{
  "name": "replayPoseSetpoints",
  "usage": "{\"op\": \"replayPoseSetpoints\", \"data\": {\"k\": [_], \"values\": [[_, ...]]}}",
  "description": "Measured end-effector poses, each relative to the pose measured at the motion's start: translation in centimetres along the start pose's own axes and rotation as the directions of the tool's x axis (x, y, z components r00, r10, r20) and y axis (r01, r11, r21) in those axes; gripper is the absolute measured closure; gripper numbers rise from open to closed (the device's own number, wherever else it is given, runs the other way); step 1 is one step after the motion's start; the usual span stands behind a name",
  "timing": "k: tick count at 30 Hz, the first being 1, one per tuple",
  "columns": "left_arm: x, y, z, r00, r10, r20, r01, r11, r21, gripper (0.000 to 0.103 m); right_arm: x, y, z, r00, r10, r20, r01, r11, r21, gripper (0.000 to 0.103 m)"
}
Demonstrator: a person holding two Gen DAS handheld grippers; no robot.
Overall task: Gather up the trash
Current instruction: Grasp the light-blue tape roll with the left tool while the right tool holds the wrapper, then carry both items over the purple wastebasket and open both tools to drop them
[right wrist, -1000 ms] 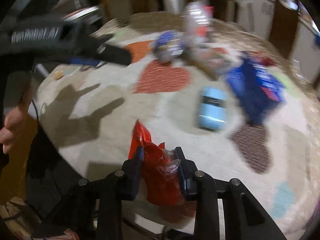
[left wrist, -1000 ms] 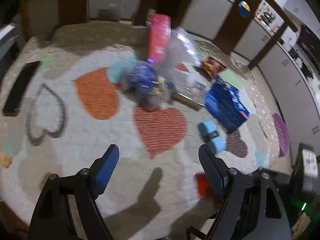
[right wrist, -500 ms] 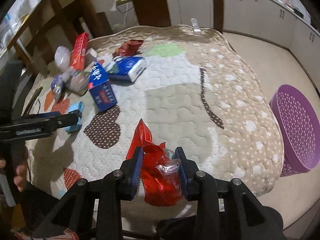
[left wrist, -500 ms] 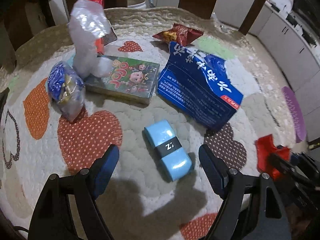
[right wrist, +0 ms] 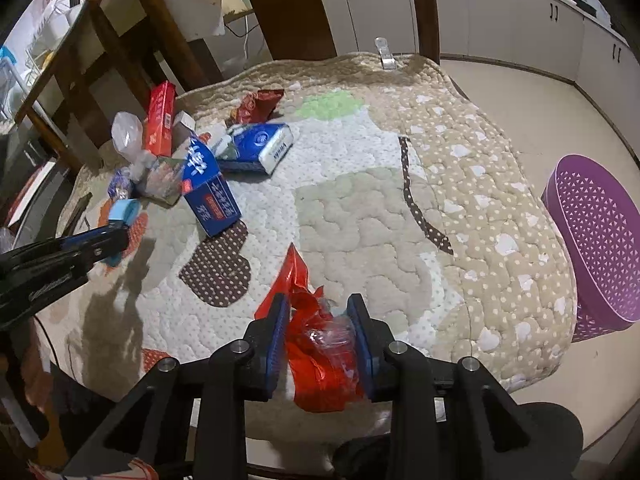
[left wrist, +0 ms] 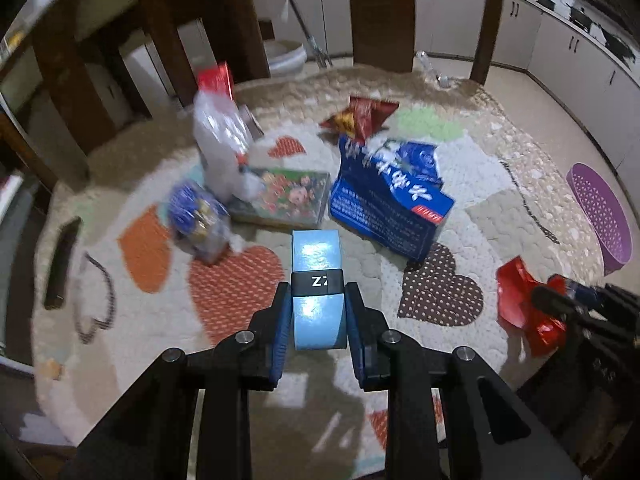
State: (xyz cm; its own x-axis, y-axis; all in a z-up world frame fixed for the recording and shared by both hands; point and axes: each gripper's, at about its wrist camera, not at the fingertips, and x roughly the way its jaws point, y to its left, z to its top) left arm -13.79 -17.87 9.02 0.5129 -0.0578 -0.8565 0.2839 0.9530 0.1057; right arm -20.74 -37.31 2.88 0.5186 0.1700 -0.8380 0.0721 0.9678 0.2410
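So the left gripper (left wrist: 316, 320) is closing its jaws on the light blue box (left wrist: 316, 280) over the quilted tabletop (right wrist: 380, 208), while the right gripper (right wrist: 320, 332) is squeezing down on a crumpled red wrapper (right wrist: 316, 344).

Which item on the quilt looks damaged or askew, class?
The dark blue carton looks crushed: it lies tilted beside the picture box, its top flap torn open. Behind it a red snack bag lies crumpled. The purple basket stands on the floor beside the quilt.
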Motion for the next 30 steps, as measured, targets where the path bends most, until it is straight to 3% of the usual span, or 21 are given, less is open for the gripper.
{"op": "replayPoseSetpoints", "data": {"k": [8, 10, 11, 12, 16, 17, 18, 24, 30], "values": [[-4.5, -0.7, -0.2, 0.994, 0.046, 0.103, -0.051, 0.997, 0.053, 0.078, -0.6, 1.5, 0.1, 1.0, 0.003, 0.012, -0.002, 0.998, -0.064, 0.077], [-4.9, -0.9, -0.2, 0.993, 0.041, 0.108, -0.047, 0.997, 0.056, 0.078, -0.1, 1.7, 0.0, 1.0, -0.024, 0.008, 0.025, 0.997, -0.079, 0.063], [-5.0, -0.9, -0.2, 0.993, 0.038, 0.108, -0.045, 0.997, 0.058, 0.078, 0.2, 1.6, -0.1, 1.0, -0.03, 0.009, 0.031, 0.996, -0.08, 0.047], [-5.0, -1.0, -0.2, 0.994, 0.038, 0.105, -0.045, 0.997, 0.058, 0.078, 0.5, 1.6, 0.0, 0.999, -0.037, 0.013, 0.038, 0.996, -0.079, 0.042], [-5.0, -1.0, -0.3, 0.995, 0.036, 0.098, -0.042, 0.997, 0.06, 0.078, 1.7, 1.4, 0.0, 0.998, -0.058, -0.005, 0.057, 0.995, -0.08, 0.042], [-4.9, -1.0, -0.3, 0.995, 0.037, 0.096, -0.043, 0.997, 0.061, 0.078, 1.9, 1.4, 0.0, 0.998, -0.059, -0.009, 0.058, 0.995, -0.077, 0.049], [-4.8, -1.1, -0.3, 0.995, 0.037, 0.093, -0.043, 0.997, 0.061, 0.078, 2.1, 1.2, 0.0, 0.998, -0.063, -0.013, 0.061, 0.995, -0.073, 0.066], [-4.5, -1.8, 0.0, 0.997, 0.015, 0.08, -0.022, 0.997, 0.08, 0.078, 1.0, -0.1, 0.6, 1.0, -0.019, 0.013, 0.02, 1.0, -0.013, 0.079], [-4.6, -4.4, 1.7, 0.993, -0.095, 0.074, 0.086, 0.989, 0.116, 0.078, -2.0, -3.3, 1.6, 0.996, 0.009, 0.083, -0.017, 0.996, 0.09, 0.082]]}}
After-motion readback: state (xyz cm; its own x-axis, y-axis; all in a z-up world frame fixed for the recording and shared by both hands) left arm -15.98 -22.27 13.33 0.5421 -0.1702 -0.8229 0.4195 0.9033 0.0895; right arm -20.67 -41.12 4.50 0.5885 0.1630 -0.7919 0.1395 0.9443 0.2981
